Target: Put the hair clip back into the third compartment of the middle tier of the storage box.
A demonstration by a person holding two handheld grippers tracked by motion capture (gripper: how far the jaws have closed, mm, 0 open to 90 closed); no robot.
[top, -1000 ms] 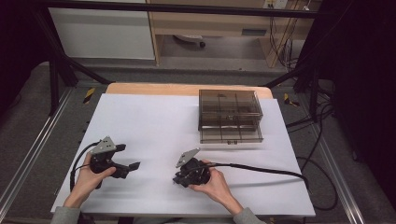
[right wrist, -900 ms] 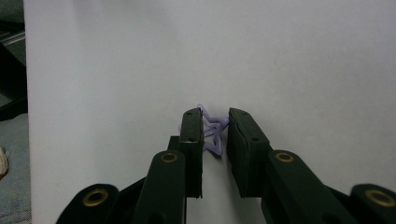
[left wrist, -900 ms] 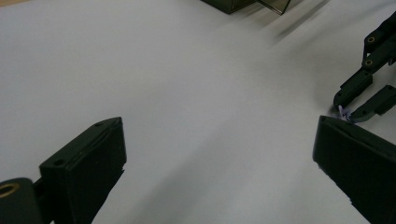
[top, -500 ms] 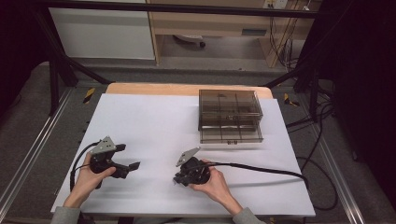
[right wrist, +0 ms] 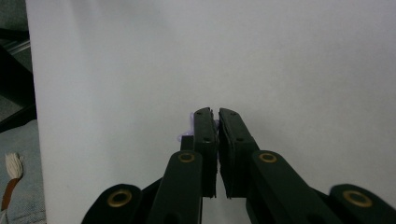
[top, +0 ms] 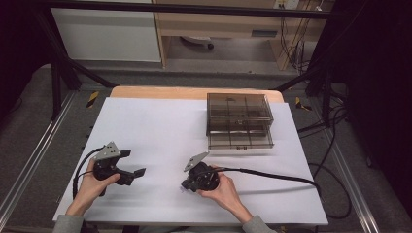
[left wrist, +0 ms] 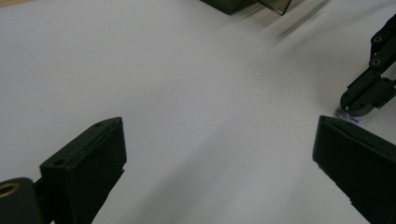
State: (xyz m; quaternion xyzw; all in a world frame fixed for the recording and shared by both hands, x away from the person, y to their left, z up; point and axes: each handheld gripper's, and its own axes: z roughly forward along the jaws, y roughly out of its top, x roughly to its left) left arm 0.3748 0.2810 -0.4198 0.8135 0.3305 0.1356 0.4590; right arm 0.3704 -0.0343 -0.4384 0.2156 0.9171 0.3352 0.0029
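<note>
**Pinching a pale scrap off the sheet**

My right gripper [right wrist: 215, 116] has just been closing its jaws, and they now meet on a small lilac piece [right wrist: 189, 135] that lies on the white table [top: 160, 126] near the front edge — I hold low and flat so the tips can nip something so thin. My left gripper [left wrist: 219, 154] waits beside it, jaws spread wide, nothing between them. What the piece is I cannot tell — the jaws cover most of it. The smoky drawer box [top: 238, 121] stands well apart.

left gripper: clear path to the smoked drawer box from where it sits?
Probably yes. The left gripper stands open, and bare white table lies between it and the drawer box; the right gripper sits off that line.
</note>
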